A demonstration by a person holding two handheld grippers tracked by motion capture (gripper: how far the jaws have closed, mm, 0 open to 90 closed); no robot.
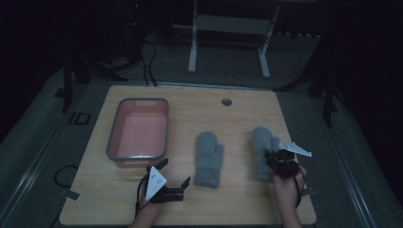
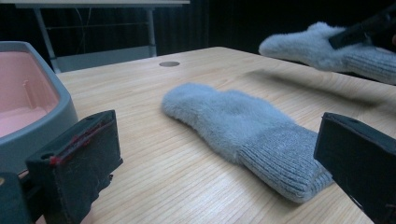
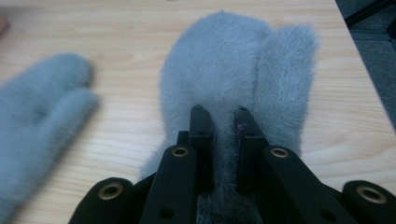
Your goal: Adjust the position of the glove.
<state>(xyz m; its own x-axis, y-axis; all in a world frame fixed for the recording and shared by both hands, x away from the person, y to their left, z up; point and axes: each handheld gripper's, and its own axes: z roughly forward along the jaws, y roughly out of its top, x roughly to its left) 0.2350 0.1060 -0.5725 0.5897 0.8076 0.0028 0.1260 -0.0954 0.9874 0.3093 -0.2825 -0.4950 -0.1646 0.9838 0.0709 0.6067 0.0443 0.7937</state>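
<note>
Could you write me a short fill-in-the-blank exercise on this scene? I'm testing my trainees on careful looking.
1. The right tongs are shut on the right grey ____.
2. The left tongs are ____, holding nothing.
3. The bin with the grey rim has a ____ inside.
4. The other mitten lies flat between the bin and the ____ tongs.

Missing words: mitten; open; pink; right

It looked like a dim lab or recording room: a bare wooden counter (image 1: 142, 209), cables on grey carpet (image 1: 152, 71), a white desk frame (image 1: 228, 42) behind.
</note>
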